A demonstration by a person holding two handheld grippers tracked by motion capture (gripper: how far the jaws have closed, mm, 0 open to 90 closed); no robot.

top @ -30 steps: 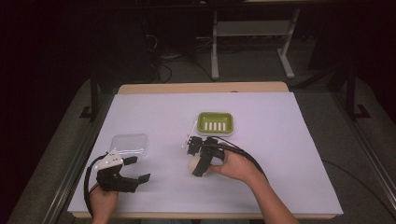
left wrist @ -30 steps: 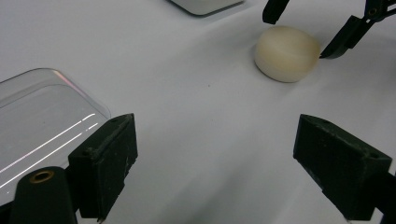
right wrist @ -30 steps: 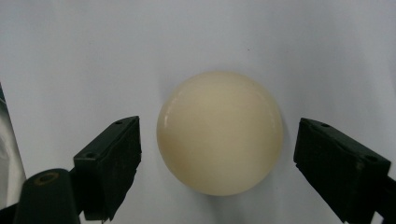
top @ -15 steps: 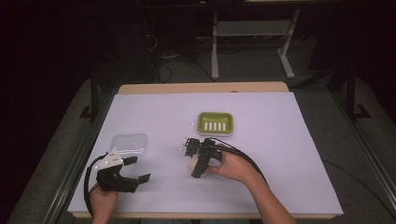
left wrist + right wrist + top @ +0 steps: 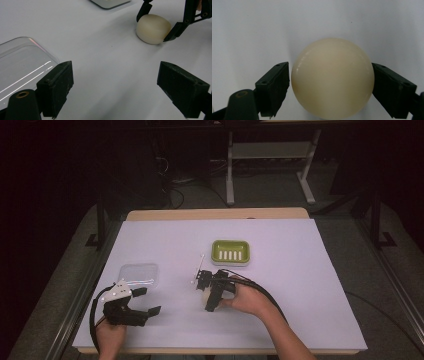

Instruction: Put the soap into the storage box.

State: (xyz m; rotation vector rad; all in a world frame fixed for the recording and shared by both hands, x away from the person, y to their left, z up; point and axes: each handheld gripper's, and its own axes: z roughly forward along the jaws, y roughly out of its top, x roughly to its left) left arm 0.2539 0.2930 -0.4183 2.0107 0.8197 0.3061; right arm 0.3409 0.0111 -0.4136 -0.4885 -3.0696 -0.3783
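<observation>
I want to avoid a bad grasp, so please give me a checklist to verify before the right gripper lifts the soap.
1. Soap lies between the jaws of the right gripper: ok; the jaws have just been closing around it.
2. Both pads press on the soap: cannot tell; a thin gap seems to remain at one pad.
3. Soap is centred between the jaws: ok.
4. Green soap dish looks empty, with nothing on the way to it: ok.
5. Left gripper is open and off to the side, away from the soap: ok.
6. Clear lid lies apart from the soap: ok.
</observation>
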